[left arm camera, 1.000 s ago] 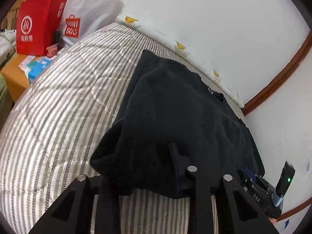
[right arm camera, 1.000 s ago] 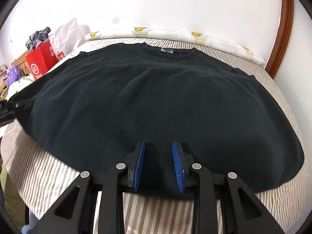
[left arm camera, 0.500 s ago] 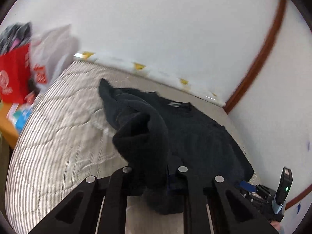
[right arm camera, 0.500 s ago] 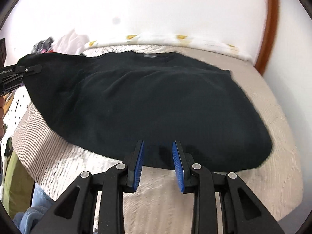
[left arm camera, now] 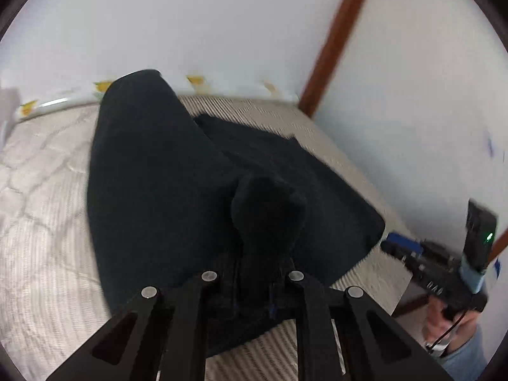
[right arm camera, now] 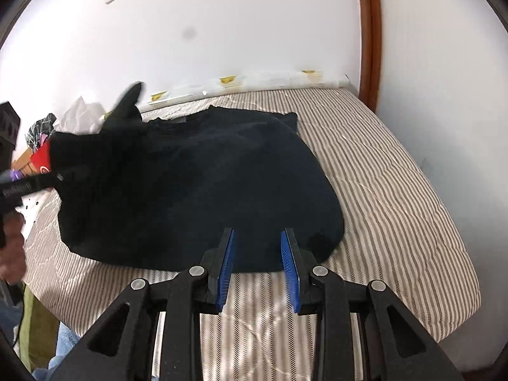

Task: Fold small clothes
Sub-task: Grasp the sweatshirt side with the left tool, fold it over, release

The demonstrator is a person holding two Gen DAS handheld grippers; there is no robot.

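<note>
Fleecy black sweater [right arm camera: 197,190] fills mid-frame on the striped quilted bed [right arm camera: 397,190], its bunched edge pinched in the closed left gripper [left arm camera: 254,279]; right gripper [right arm camera: 258,270], blue ribbed pads [right arm camera: 226,273] apart, holds nothing.

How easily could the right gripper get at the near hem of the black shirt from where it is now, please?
Probably easily: the right gripper stands open and empty, and the black shirt has its hem lying flat on the bed just ahead, uncovered.
</note>
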